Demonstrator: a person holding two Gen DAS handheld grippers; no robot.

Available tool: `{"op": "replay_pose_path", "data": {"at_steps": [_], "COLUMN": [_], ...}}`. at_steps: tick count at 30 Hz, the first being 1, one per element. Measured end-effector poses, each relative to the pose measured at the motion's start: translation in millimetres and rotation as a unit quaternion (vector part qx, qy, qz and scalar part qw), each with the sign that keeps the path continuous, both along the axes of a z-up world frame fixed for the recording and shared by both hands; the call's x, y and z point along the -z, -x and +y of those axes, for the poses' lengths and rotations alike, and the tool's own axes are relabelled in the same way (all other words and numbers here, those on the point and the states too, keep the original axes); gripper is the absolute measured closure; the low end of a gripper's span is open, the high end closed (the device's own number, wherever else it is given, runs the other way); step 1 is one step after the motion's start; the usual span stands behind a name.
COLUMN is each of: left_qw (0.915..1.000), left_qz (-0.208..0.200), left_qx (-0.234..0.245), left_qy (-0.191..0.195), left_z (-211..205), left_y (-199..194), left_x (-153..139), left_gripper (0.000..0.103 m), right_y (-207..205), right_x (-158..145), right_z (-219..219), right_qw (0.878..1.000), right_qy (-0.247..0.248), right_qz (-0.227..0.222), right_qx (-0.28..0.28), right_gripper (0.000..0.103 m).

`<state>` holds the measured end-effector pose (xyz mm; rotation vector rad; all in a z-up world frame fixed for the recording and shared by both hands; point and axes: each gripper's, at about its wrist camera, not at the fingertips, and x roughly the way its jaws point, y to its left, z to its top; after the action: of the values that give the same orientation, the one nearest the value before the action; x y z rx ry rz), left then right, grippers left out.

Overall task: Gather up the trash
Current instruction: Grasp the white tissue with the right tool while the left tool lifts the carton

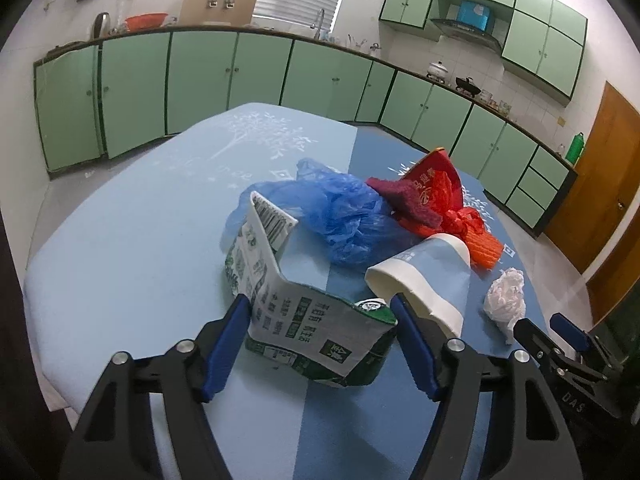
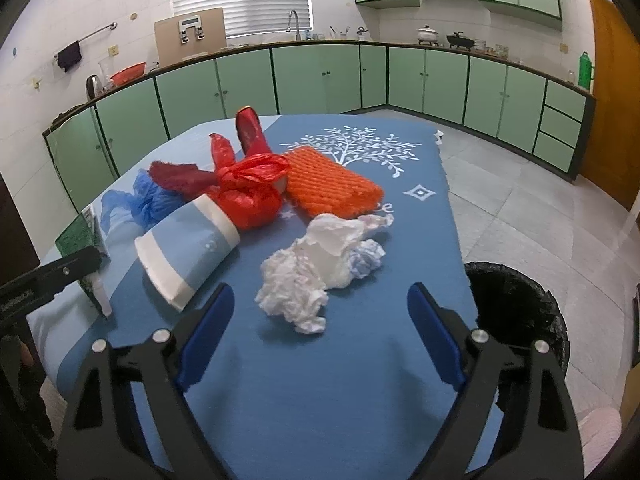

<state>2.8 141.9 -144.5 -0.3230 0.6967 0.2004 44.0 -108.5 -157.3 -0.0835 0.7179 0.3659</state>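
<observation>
Left gripper [image 1: 320, 320] straddles the flattened green-and-white milk carton [image 1: 304, 320], one blue pad at each side of it; whether the pads already press on the cardboard cannot be told, so no firm grip is read here. Right gripper [image 2: 320, 320] stands wide open and empty, with the crumpled white tissue [image 2: 316, 276] lying just ahead of its fingertips. Beyond these, on the blue-covered counter [image 2: 320, 400], lie a paper cup [image 2: 188, 256] on its side, touching or nearly touching the carton, then a blue plastic bag [image 1: 340, 216], a knotted red bag [image 2: 248, 196] and an orange foam net [image 2: 332, 188]. A black-lined bin [image 2: 516, 320] stands on the floor just off the counter's right edge. Risks, as judged: the bent carton may buckle or spring out when squeezed, since its walls are thin and folded; the left gripper's right finger, close against the cup, may roll it aside; the light tissue may slide forward rather than be pinched.
</observation>
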Motion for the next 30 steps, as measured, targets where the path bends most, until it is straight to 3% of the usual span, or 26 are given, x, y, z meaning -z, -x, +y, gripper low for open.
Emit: {"op": "replay_pose_path", "data": {"at_steps": [3, 8, 12, 13, 18, 30], "left_qw": [1.0000, 0.9999, 0.9997, 0.9996, 0.9986, 0.9920], "left_qz": [-0.005, -0.014, -0.024, -0.029, -0.051, -0.106], "left_qx": [0.001, -0.003, 0.001, 0.005, 0.014, 0.064], "left_qy": [0.001, 0.006, 0.001, -0.001, -0.006, -0.026], "left_z": [1, 7, 6, 5, -1, -31], "left_y": [0, 3, 4, 5, 9, 4], "left_x": [1, 0, -2, -4, -13, -53], "left_gripper": [0.034, 0.035, 0.035, 0.035, 0.035, 0.035], "right_y": [0, -4, -10, -11, -4, 2], "right_x": [0, 7, 14, 16, 8, -51], "right_z": [2, 8, 13, 15, 15, -1], "right_qw": [1.000, 1.000, 0.999, 0.999, 0.998, 0.997], "right_qy": [0.000, 0.003, 0.009, 0.006, 0.001, -0.027], "right_qz": [0.000, 0.015, 0.030, 0.037, 0.019, -0.046], "right_qx": [-0.002, -0.012, -0.026, -0.037, -0.053, -0.052], "right_gripper": [0.020, 0.036, 0.073, 0.089, 0.093, 0.093]}}
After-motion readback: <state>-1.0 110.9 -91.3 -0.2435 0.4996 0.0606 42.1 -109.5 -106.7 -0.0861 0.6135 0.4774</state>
